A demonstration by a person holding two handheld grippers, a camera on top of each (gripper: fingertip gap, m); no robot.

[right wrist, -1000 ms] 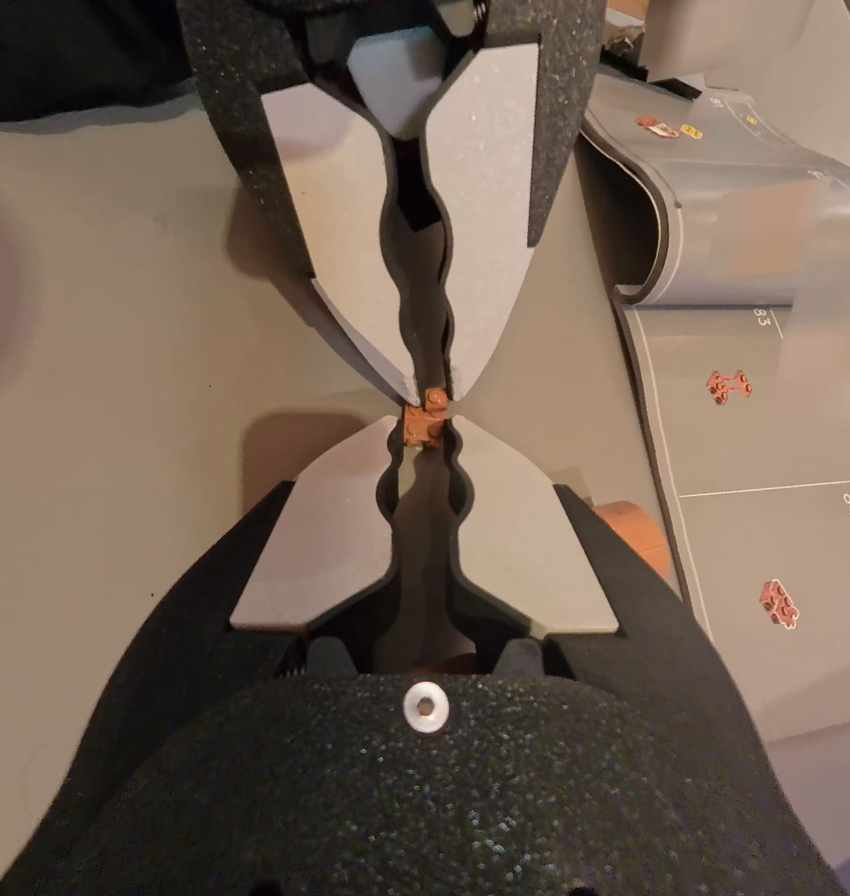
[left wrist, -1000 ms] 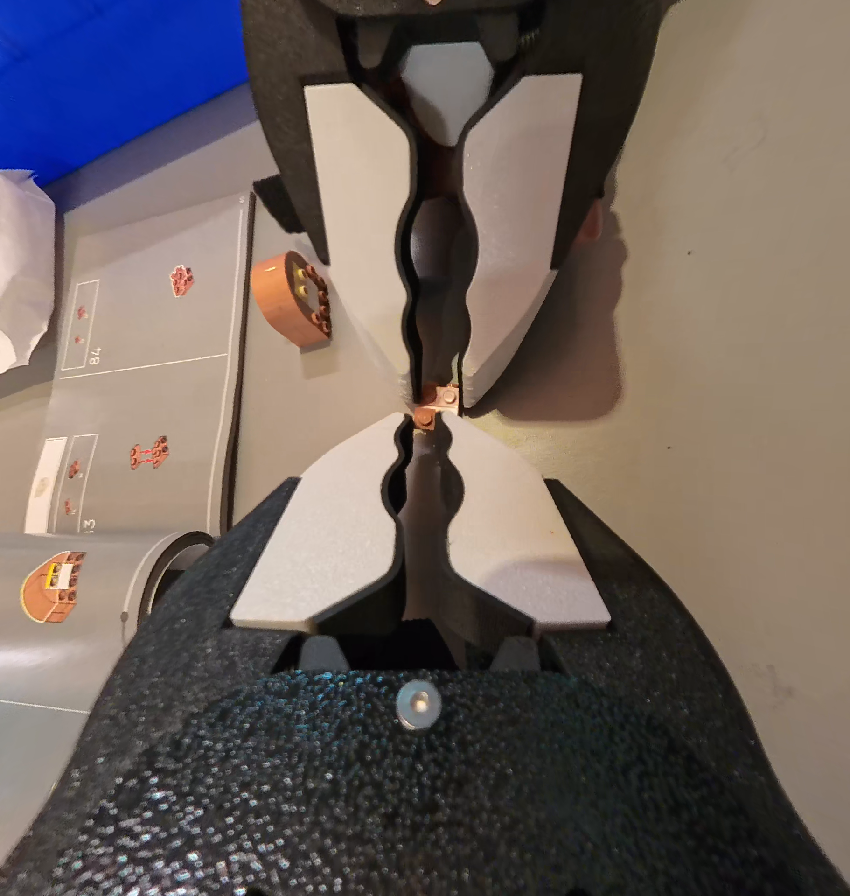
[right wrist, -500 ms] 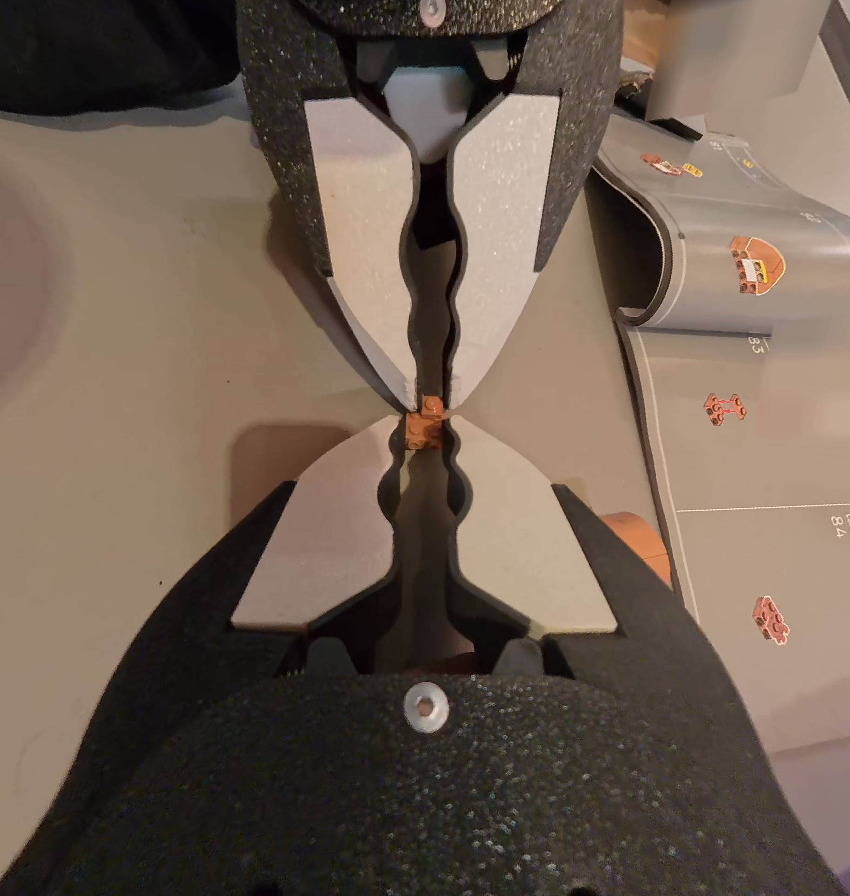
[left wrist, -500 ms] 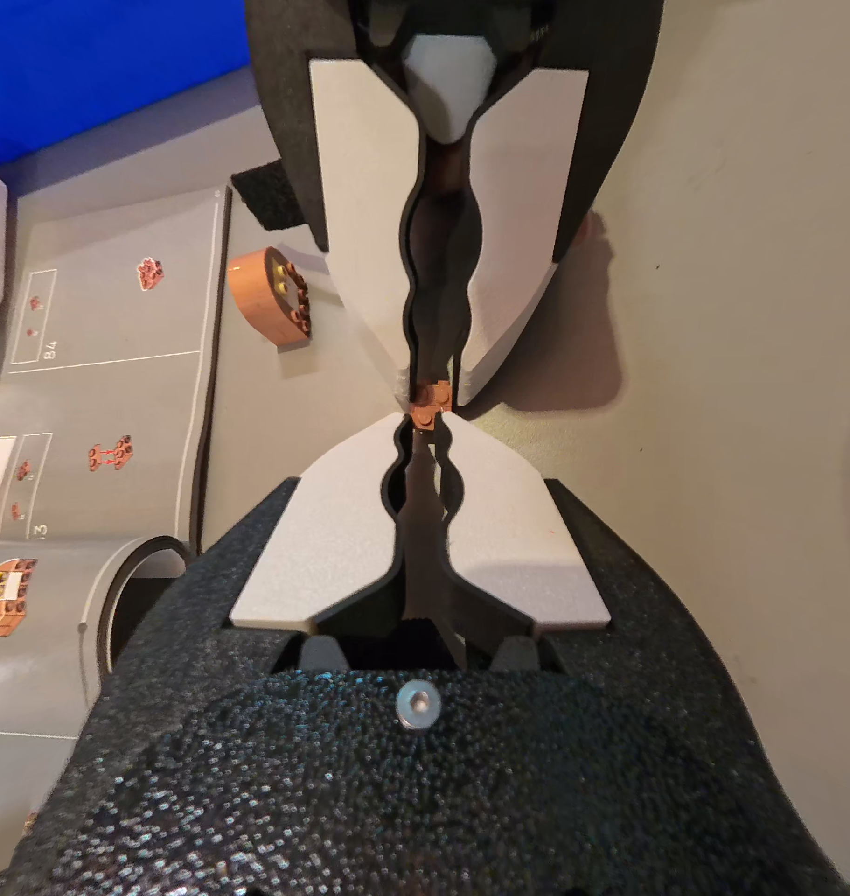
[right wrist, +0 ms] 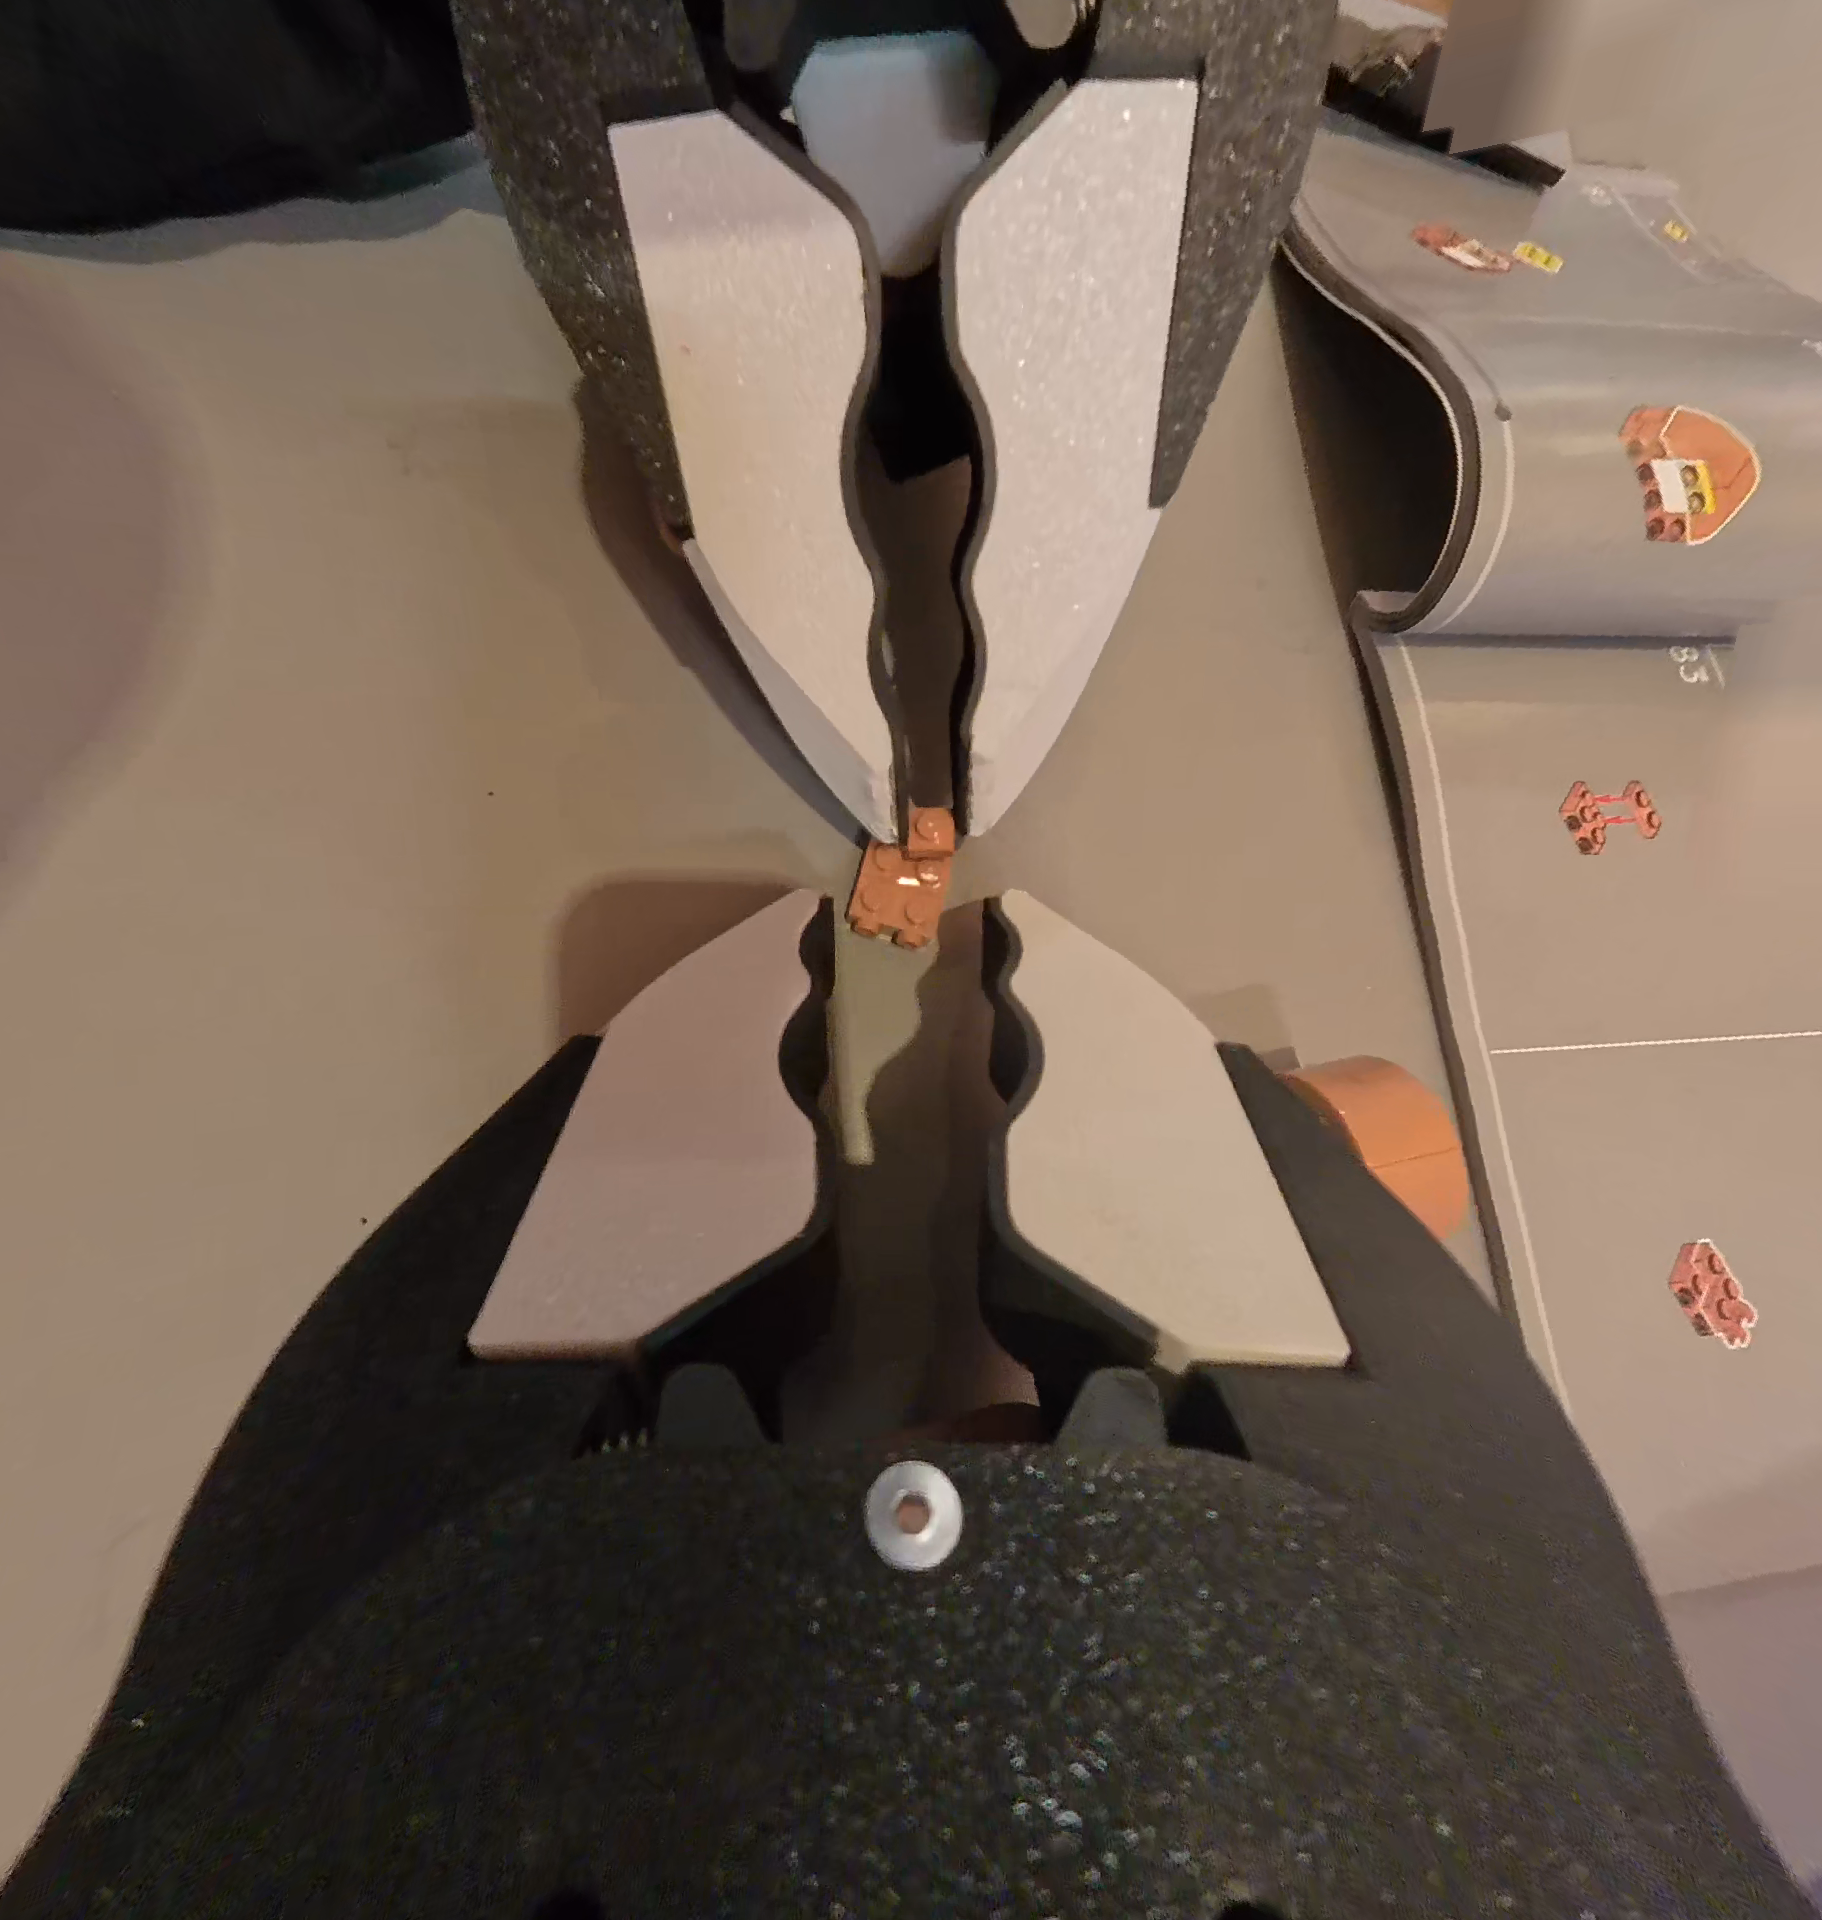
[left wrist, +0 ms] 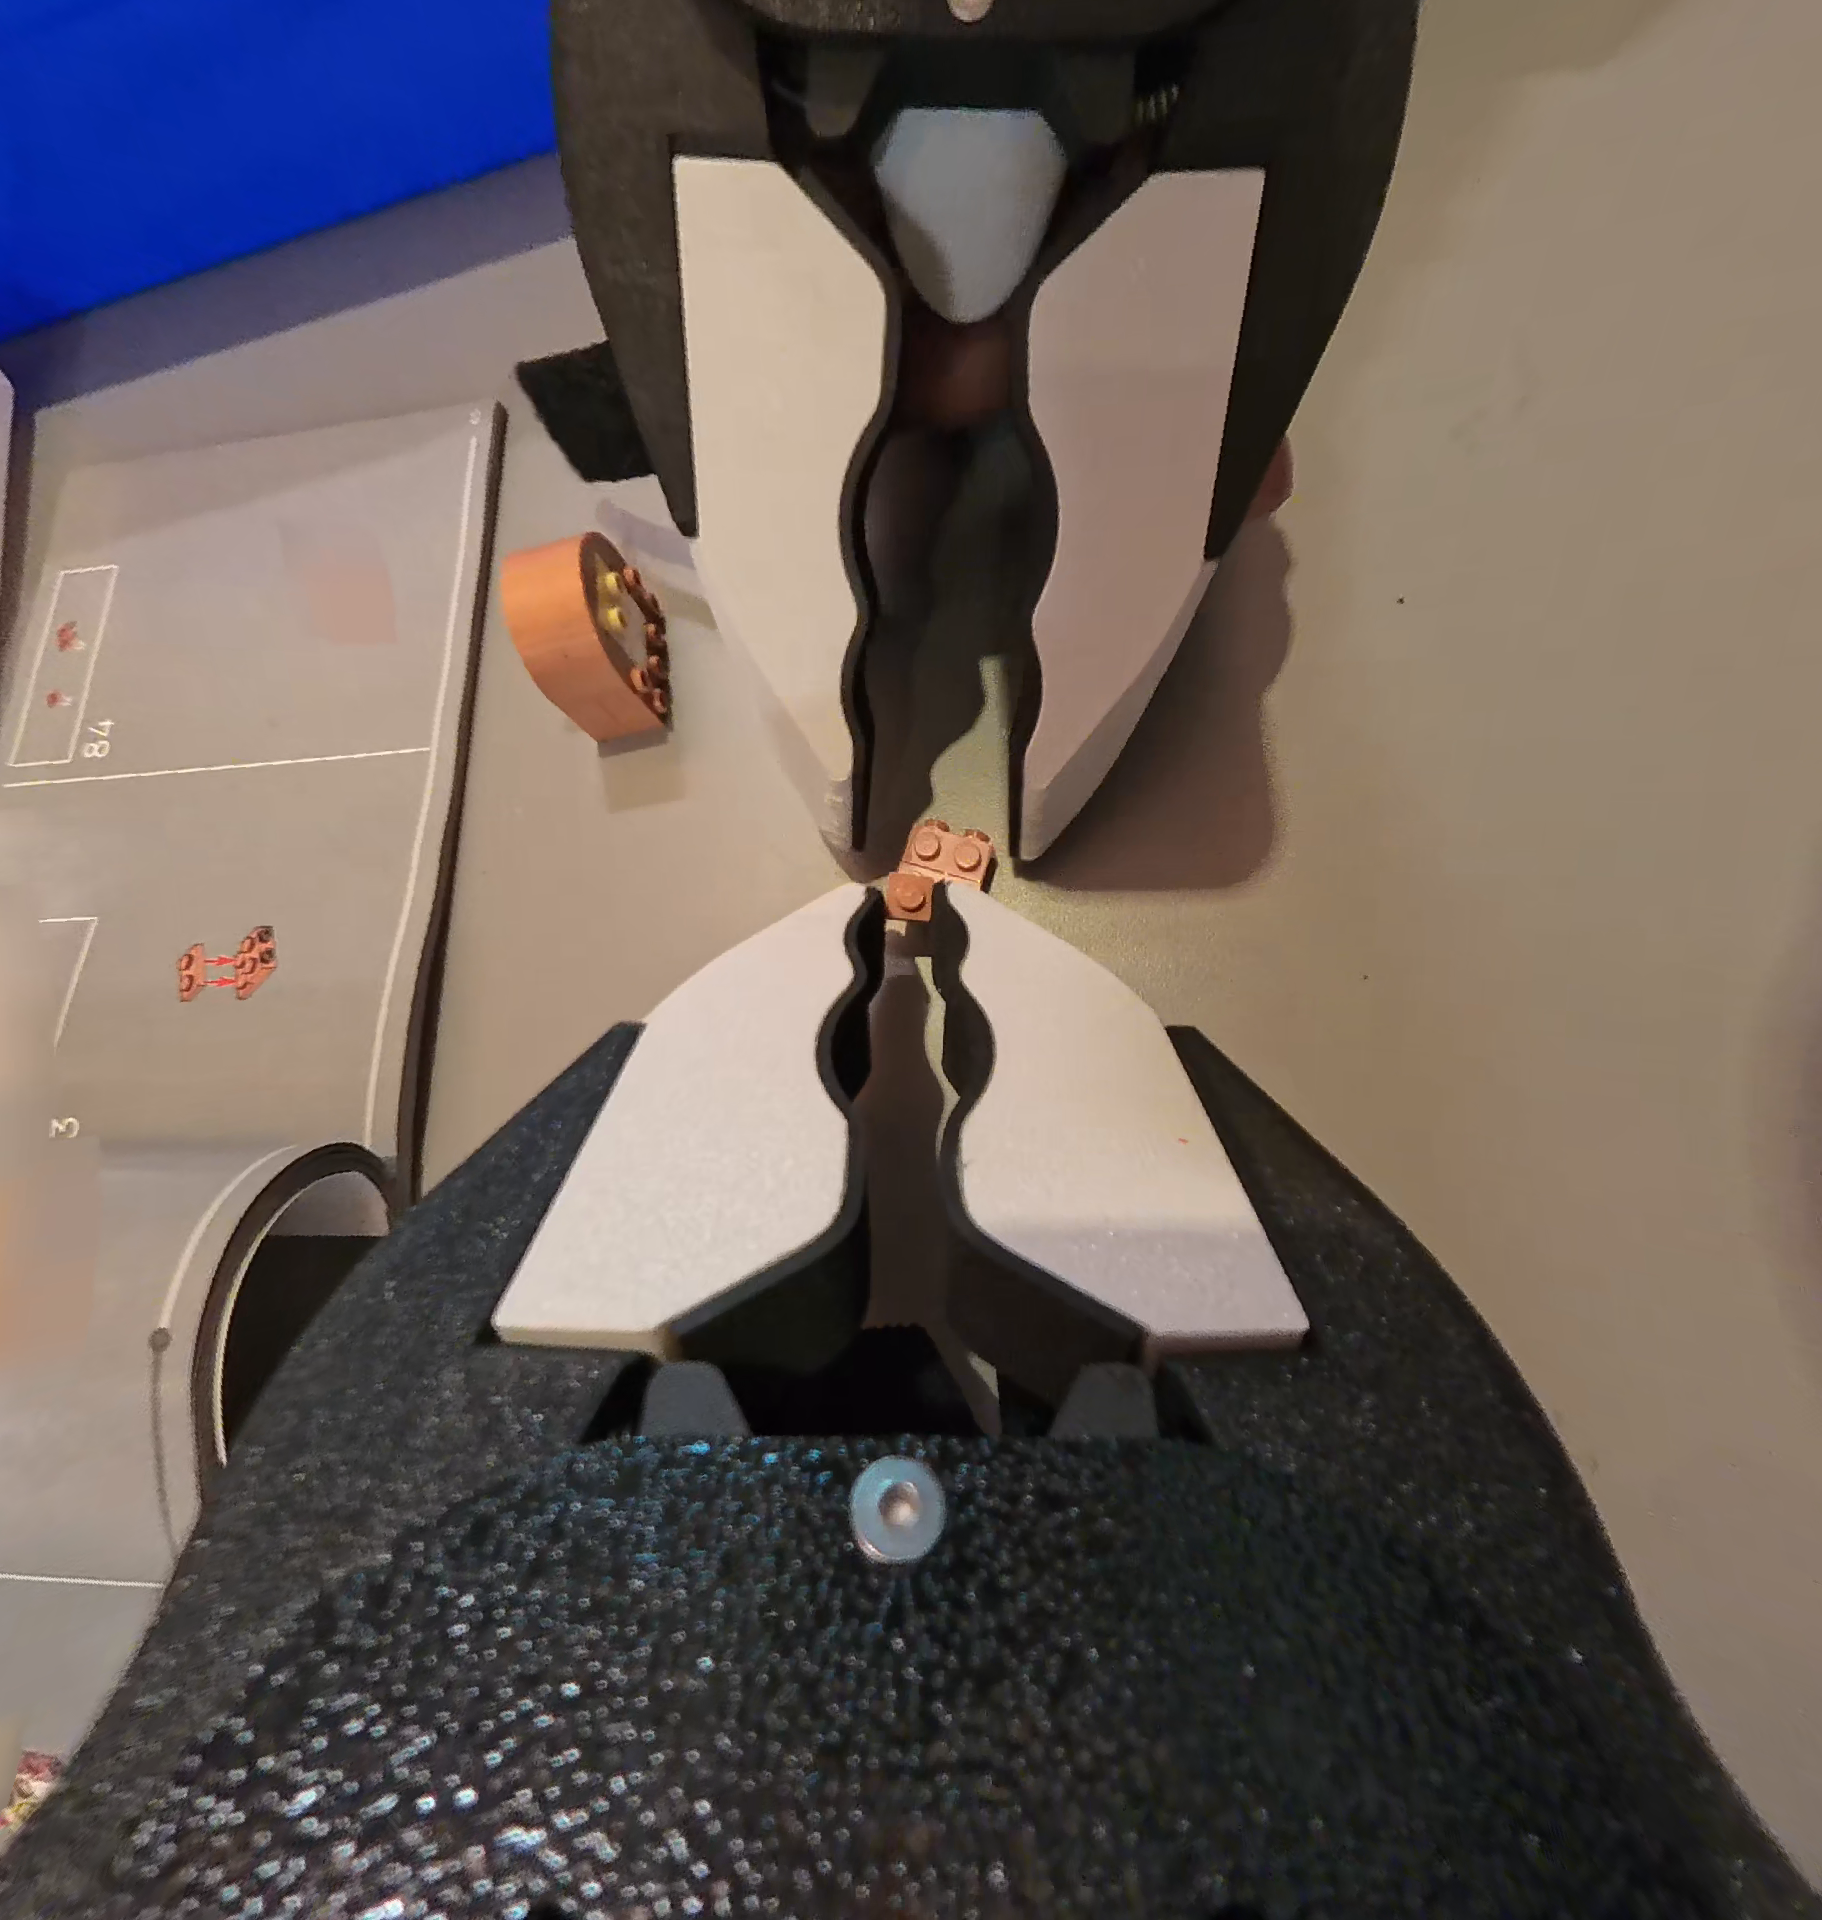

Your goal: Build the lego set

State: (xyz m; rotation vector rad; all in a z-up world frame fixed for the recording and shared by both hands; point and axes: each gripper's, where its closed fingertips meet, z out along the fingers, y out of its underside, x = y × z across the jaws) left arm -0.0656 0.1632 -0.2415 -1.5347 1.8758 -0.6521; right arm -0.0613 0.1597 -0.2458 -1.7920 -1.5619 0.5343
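Note:
Two small brown studded plates are joined into one piece over the grey table. My left gripper [left wrist: 912, 912] is shut on the narrow plate [left wrist: 912, 896], and the wider plate [left wrist: 948, 854] sticks out past its tips. In the right wrist view the left gripper [right wrist: 930, 821] comes in from the top, pinching the narrow plate [right wrist: 933, 831]. My right gripper [right wrist: 902, 920] faces it tip to tip with its jaws open. The wider plate [right wrist: 894, 896] sits between its pads with a gap on the right side. In the left wrist view the right gripper [left wrist: 938, 831] is open.
A brown rounded brick build [left wrist: 585, 649] lies on the table beside the grippers; it also shows in the right wrist view [right wrist: 1390, 1138]. A grey instruction booklet with curled pages [left wrist: 263, 644] [right wrist: 1665, 935] lies to one side. A blue surface [left wrist: 211, 135] is beyond it.
My right gripper's jaws have opened and let go of the wider plate. The joined plates stay in my left gripper, which has not changed its grip.

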